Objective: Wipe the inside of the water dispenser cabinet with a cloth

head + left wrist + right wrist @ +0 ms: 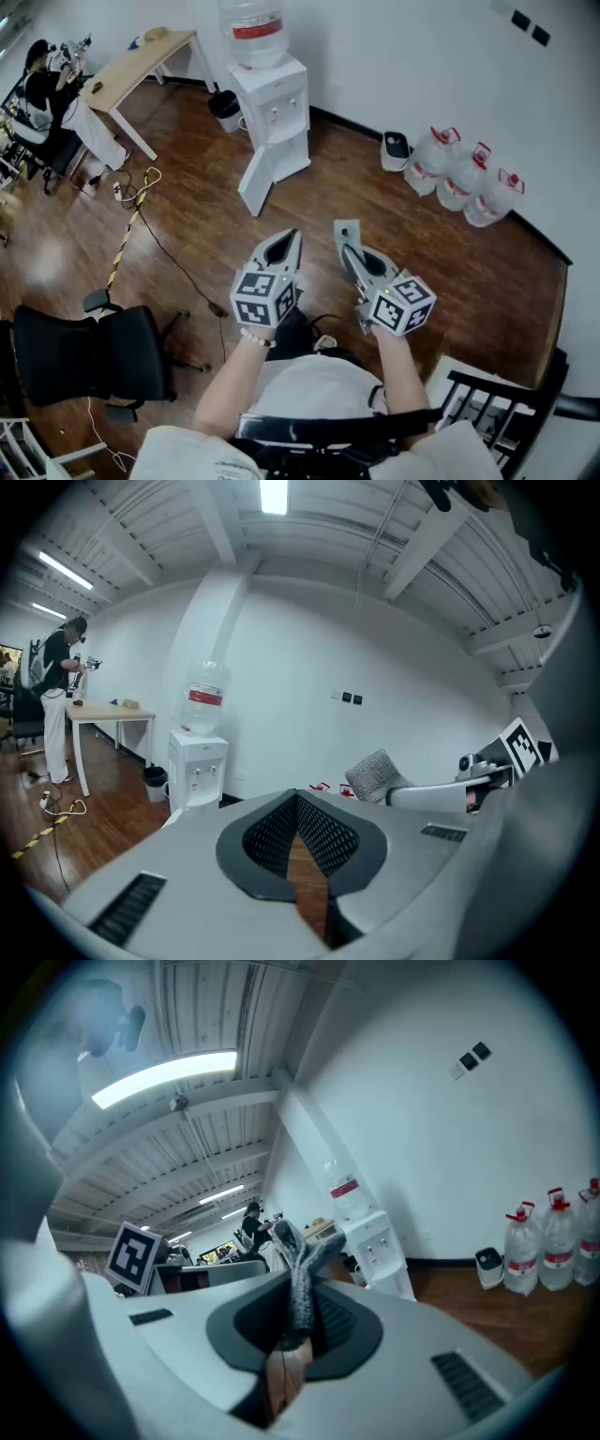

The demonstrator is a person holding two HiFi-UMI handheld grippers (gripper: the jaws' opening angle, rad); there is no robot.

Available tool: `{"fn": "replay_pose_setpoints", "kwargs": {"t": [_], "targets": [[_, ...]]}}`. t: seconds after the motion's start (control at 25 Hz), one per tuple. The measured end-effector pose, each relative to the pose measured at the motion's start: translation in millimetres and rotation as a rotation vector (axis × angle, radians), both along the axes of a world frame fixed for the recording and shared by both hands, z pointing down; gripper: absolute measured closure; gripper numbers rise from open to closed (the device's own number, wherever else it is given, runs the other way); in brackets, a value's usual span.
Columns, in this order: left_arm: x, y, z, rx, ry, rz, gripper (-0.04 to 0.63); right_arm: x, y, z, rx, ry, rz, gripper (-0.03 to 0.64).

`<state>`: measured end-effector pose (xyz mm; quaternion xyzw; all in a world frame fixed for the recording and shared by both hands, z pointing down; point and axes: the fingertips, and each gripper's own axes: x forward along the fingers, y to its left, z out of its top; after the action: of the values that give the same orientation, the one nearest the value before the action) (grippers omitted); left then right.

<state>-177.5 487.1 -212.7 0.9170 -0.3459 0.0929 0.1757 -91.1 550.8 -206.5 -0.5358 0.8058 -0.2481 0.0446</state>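
Note:
The white water dispenser [273,105] stands against the far wall with a bottle on top; its lower cabinet door [255,184] hangs open toward me. It also shows in the left gripper view as the dispenser [196,761], and in the right gripper view as the dispenser [377,1244]. My right gripper [346,240] is shut on a grey cloth [345,228]; the cloth [301,1283] sticks up between its jaws. My left gripper [287,242] is shut and holds nothing, its pads [323,832] meeting. Both grippers hover over the wooden floor, well short of the dispenser.
Three full water bottles [464,176] and a small white container [397,146] stand along the right wall. A black bin [225,109] stands left of the dispenser. A wooden table [131,66] and a person [42,84] are at far left. Office chair [94,352] and cables [127,230] lie at left.

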Motion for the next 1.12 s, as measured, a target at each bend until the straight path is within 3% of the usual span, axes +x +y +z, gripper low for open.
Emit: {"fn": "replay_pose_setpoints", "kwargs": {"t": [0.24, 0.44, 0.6, 0.76, 1.12], "targets": [[10.1, -34.8, 17.4, -0.027, 0.010, -0.036, 0.598, 13.8, -31.2, 3.2, 0.030, -0.048, -0.043, 0.584], [21.0, -99.6, 39.9, -0.060, 0.022, -0.081, 0.598, 30.0, -89.5, 17.3, 0.009, -0.054, -0.082, 0.584], [27.0, -182.7, 56.5, -0.087, 0.029, -0.117, 0.598, 39.7, -170.0, 32.1, -0.012, -0.071, -0.101, 0.584], [21.5, -271.5, 71.8, -0.104, -0.012, -0.143, 0.598, 28.1, -270.0, 58.6, -0.067, -0.085, -0.155, 0.584], [13.3, -448.8, 118.6, -0.181, -0.026, -0.195, 0.598, -1.8, -448.2, 109.8, -0.187, -0.021, -0.252, 0.584]]}}
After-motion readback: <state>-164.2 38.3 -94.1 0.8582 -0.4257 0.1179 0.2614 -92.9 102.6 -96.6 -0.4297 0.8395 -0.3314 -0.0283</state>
